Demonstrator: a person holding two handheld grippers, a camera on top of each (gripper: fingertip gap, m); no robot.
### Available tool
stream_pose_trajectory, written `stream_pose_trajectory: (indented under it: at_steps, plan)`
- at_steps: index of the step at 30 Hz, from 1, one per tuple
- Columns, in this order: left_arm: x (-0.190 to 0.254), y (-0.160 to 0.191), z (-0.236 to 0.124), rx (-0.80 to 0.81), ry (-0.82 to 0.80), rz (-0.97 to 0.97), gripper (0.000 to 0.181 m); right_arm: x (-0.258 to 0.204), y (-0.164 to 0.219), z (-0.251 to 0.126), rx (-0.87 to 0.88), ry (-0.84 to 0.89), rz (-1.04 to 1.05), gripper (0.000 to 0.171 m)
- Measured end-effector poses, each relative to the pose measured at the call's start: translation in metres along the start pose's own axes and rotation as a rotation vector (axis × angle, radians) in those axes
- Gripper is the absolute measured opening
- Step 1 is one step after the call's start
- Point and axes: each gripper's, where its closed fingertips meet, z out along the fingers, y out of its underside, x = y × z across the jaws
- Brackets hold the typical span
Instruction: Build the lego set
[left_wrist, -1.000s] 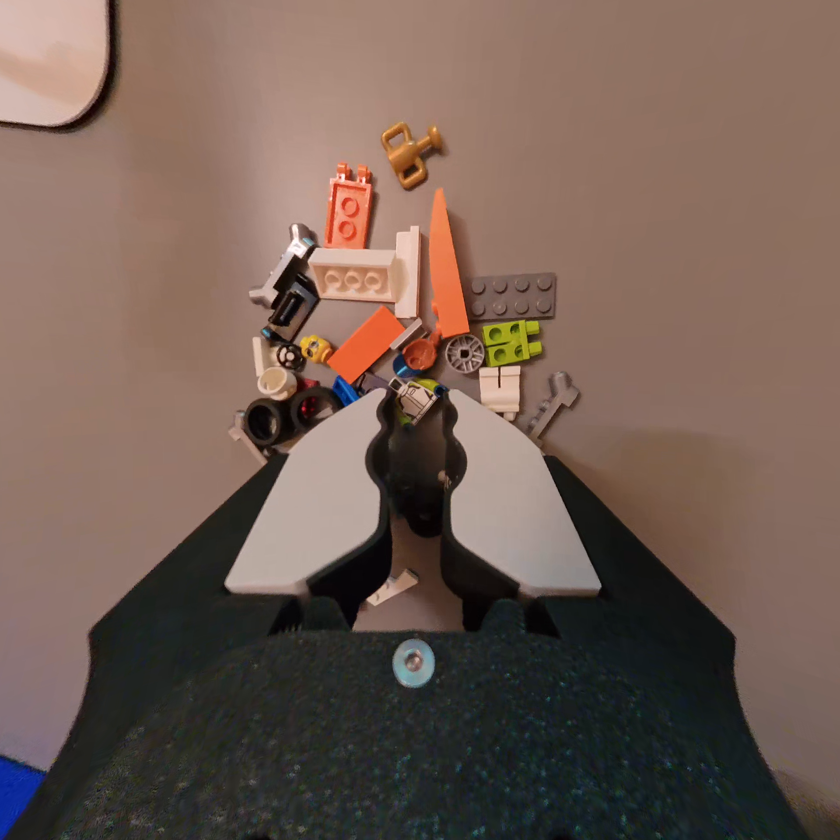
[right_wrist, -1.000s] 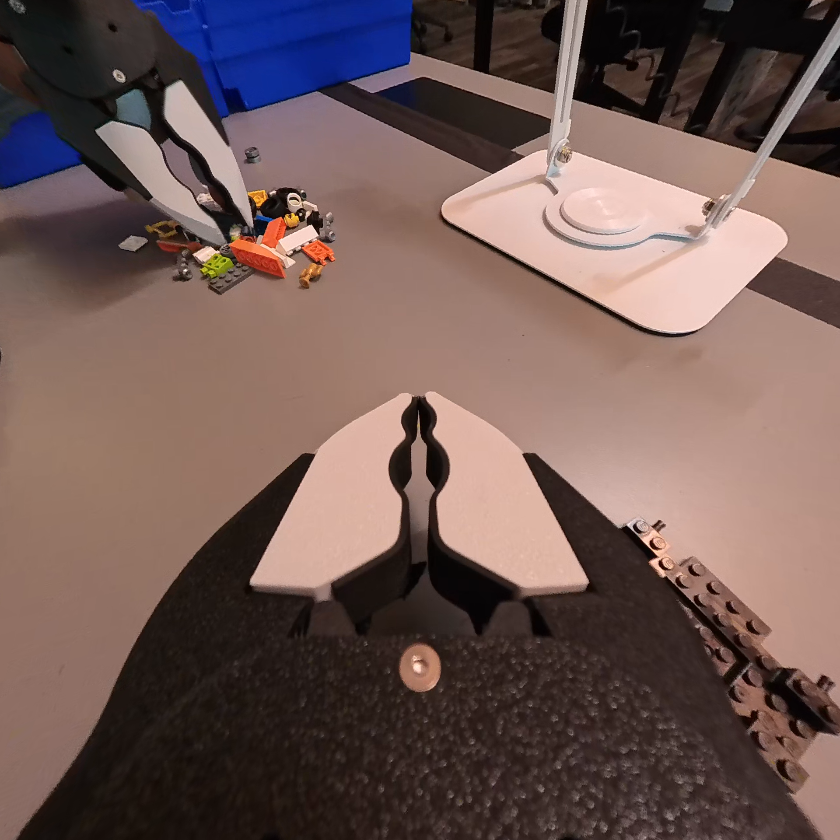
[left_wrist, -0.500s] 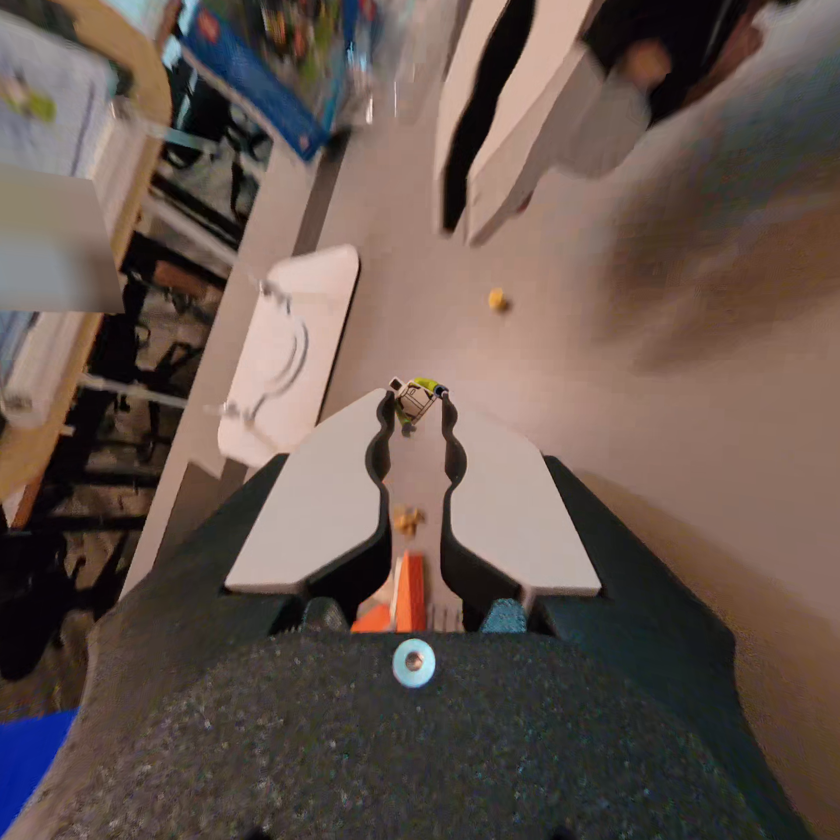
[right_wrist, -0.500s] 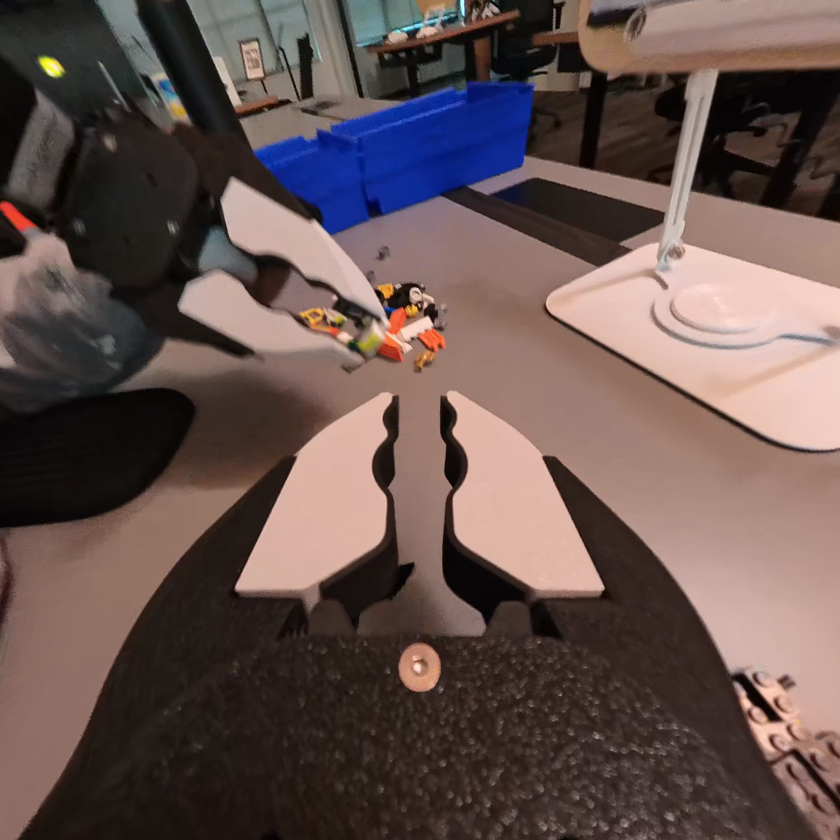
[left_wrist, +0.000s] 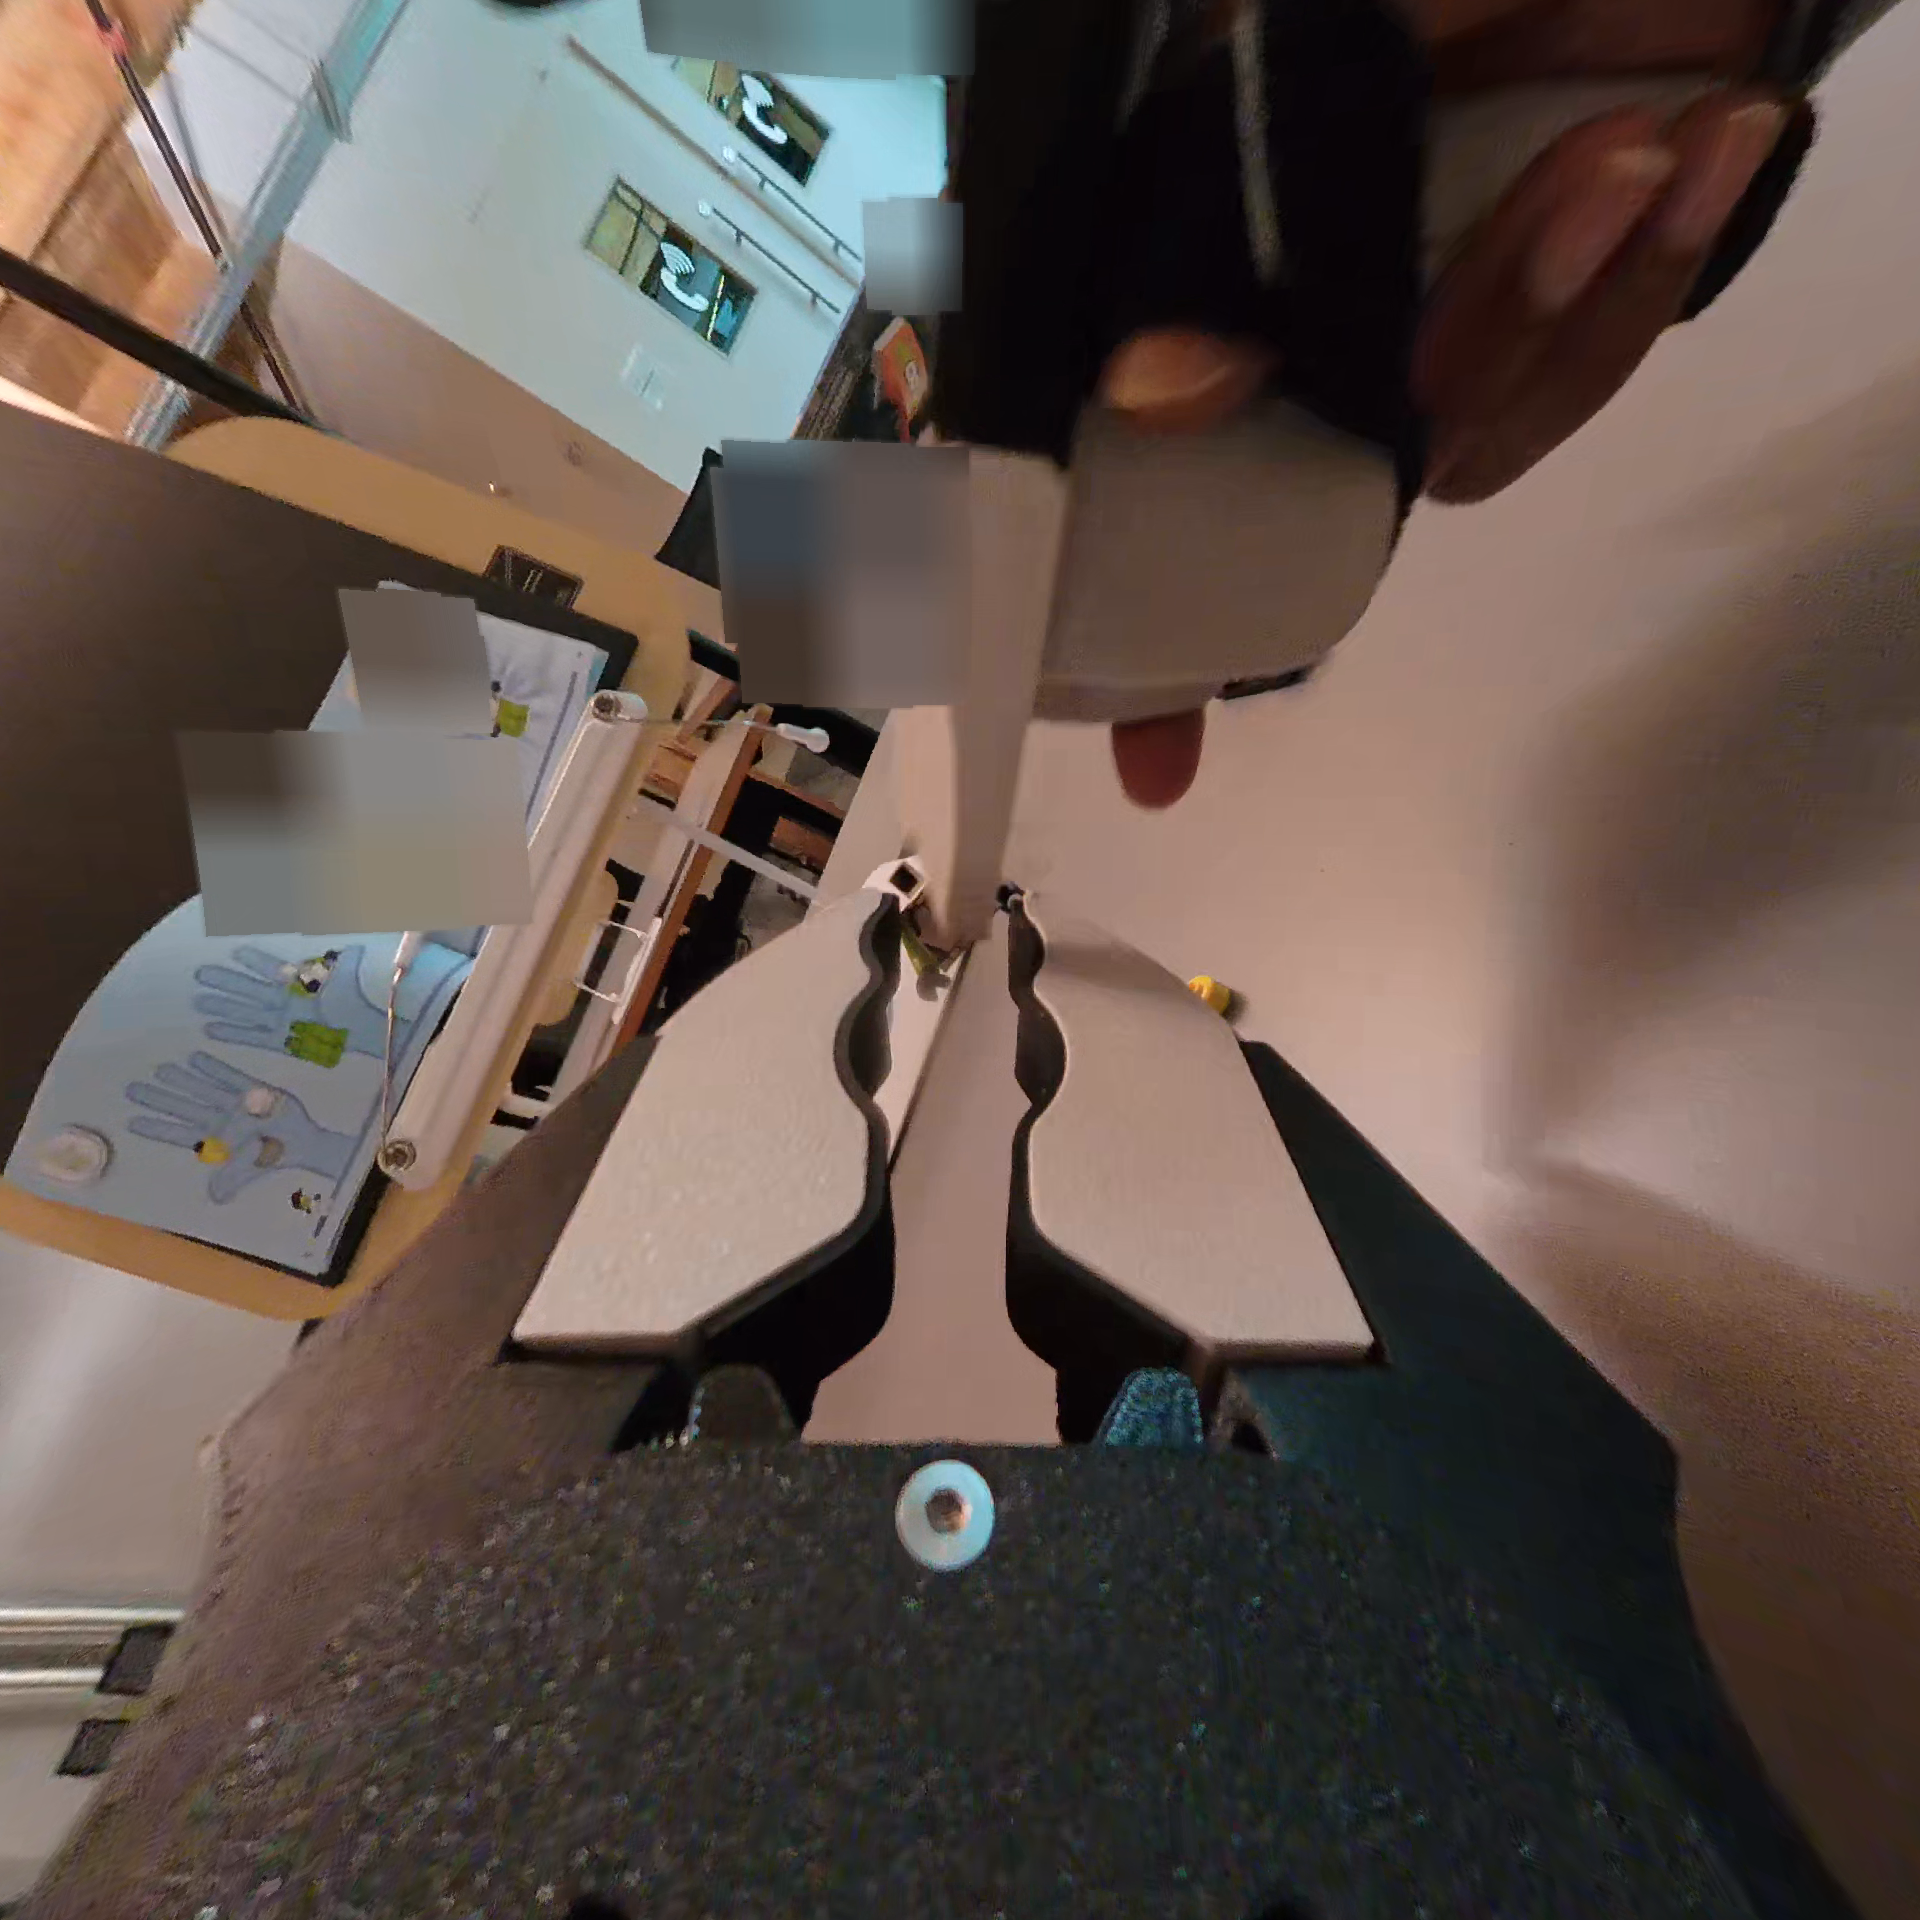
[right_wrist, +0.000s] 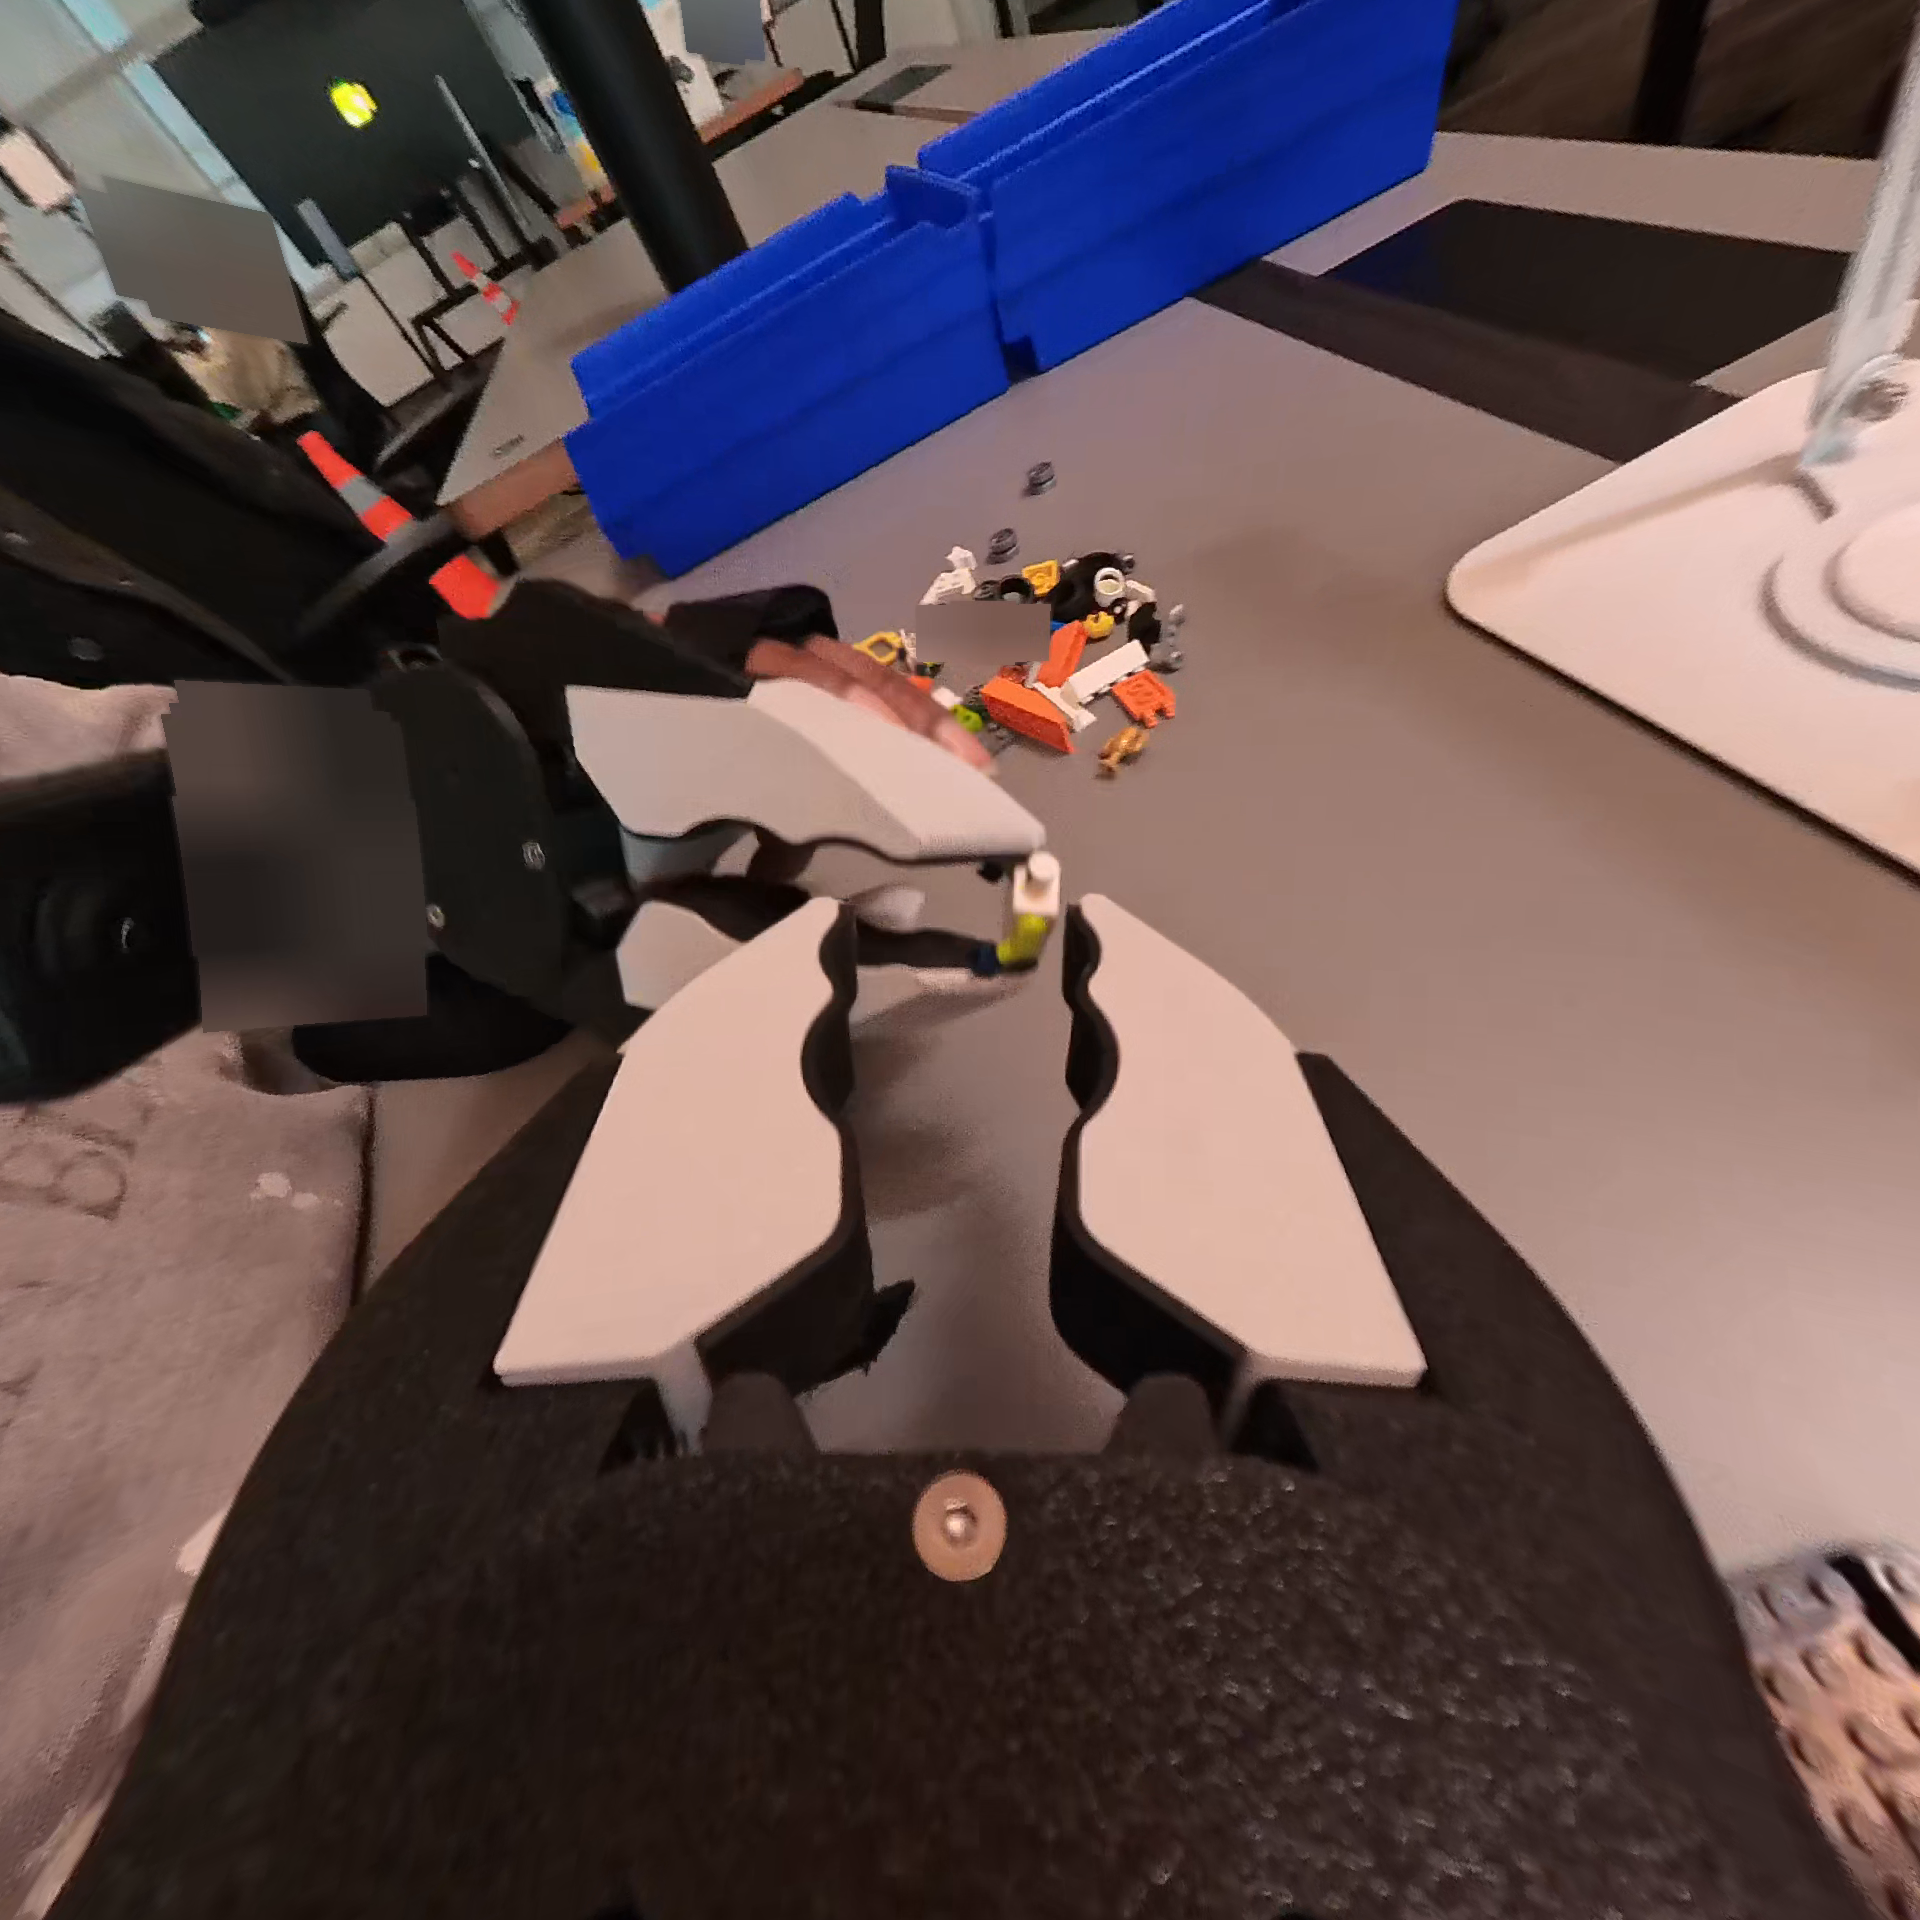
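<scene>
lifted clear of the loose lego pile (right_wrist: 1049, 665), the left claw (right_wrist: 1013, 914) clenched a minifigure torso (right_wrist: 1023, 914) just ahead of the released right claw's (right_wrist: 961, 925) tips, seemingly for handover.

Dim, warm indoor light on the table (right_wrist: 1403, 935); bright cool wall (left_wrist: 499, 208) in left view. Soft shadow under the right gripper (right_wrist: 956, 925). Strong wide-angle bending at edges. Motion blur on the hand (left_wrist: 1610, 260) and sleeve (right_wrist: 156, 1247). No glare.

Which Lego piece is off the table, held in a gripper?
The lime-and-white minifigure torso, pinched at the left gripper tips; every other piece lies in the pile on the table.
</scene>
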Motion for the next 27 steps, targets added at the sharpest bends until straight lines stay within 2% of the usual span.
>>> stream_pose_trajectory:
  at_steps: [10, 12, 19, 25, 27]
  plan:
    - [0.001, 0.003, -0.001, 0.004, -0.011, 0.040, 0.021, 0.001, -0.001, 0.013, -0.063, -0.045, -0.074, 0.024]
    - [0.003, 0.002, -0.001, 0.033, 0.017, -0.034, 0.022, 0.009, 0.001, 0.012, -0.108, -0.012, -0.130, 0.008]
    - [-0.003, 0.001, -0.003, 0.092, 0.047, -0.151, 0.023, 0.008, -0.005, 0.013, -0.130, -0.035, -0.155, 0.008]
    - [-0.003, 0.001, -0.005, 0.131, 0.060, -0.150, 0.023, 0.008, -0.005, 0.013, -0.101, -0.081, -0.109, 0.008]
    - [-0.007, 0.002, -0.007, 0.151, 0.055, -0.167, 0.017, 0.015, -0.005, 0.008, -0.107, -0.062, -0.104, 0.008]
